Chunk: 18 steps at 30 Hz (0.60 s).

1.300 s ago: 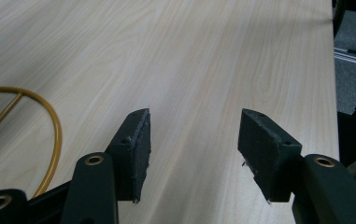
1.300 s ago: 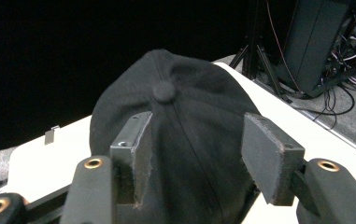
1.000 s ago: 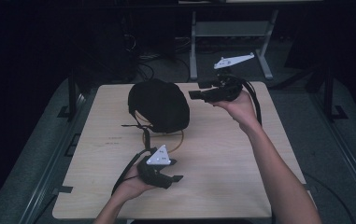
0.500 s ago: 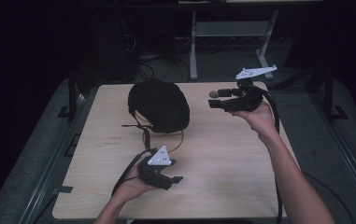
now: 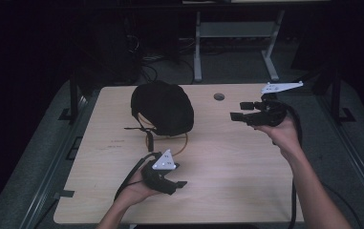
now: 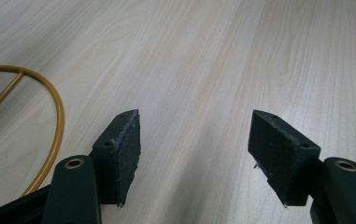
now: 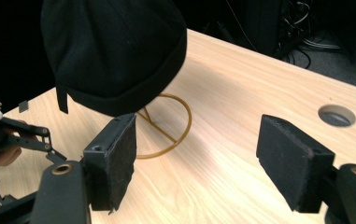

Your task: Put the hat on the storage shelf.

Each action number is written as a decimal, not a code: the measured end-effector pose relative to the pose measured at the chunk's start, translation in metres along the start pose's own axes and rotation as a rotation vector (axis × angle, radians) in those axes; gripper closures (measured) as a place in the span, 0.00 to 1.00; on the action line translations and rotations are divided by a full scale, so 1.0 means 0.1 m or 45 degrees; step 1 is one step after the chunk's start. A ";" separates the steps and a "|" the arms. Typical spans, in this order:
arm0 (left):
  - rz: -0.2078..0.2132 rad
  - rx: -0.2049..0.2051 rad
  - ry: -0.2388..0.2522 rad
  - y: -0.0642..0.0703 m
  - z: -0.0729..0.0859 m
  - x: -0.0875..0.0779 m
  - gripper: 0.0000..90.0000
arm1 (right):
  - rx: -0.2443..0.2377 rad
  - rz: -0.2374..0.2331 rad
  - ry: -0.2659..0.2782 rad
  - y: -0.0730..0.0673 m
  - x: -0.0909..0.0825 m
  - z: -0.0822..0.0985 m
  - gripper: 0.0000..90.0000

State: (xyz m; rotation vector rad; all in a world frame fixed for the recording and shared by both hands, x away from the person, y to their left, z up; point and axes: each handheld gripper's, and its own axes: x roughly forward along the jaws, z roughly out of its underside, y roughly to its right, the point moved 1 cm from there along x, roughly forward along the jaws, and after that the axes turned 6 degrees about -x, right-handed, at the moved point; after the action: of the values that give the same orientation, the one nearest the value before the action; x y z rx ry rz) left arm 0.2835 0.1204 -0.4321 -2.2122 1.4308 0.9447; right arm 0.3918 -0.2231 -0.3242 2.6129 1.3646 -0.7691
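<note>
Black cap (image 5: 162,108) sits on a gold wire stand (image 5: 167,141), upright at the far left of the table (image 5: 237,181); right gripper (image 5: 242,110) hangs level off the cap's right flank, pointed at it, jaws spread wide and just been opening, nothing between them. Left gripper (image 5: 178,175) rests nearer the person, below the stand's ring, pointing away from the cap, jaws likewise wide, just been opening, empty. Judgement: left gripper lies nearer the stand, but right is the one aimed at the cap; its approach runs straight ahead toward the brim (image 7: 119,100).
</note>
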 end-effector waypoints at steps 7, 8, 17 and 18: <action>-0.009 0.007 -0.009 -0.01 0.00 0.00 0.37 | 0.037 0.014 0.000 0.06 -0.09 0.19 0.31; -0.009 0.007 -0.009 -0.01 0.00 0.00 0.37 | 0.037 0.014 0.000 0.06 -0.09 0.19 0.31; -0.015 -0.001 -0.009 -0.02 0.01 -0.01 0.37 | 0.070 0.023 -0.008 0.11 -0.20 0.43 0.30; -0.017 -0.001 -0.007 -0.02 0.01 -0.01 0.37 | 0.082 0.028 -0.012 0.12 -0.23 0.49 0.30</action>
State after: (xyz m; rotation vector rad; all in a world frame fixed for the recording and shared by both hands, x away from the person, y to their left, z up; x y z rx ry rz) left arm 0.2846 0.1225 -0.4325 -2.2149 1.4118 0.9465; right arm 0.3718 -0.2625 -0.3579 2.6641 1.3276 -0.8348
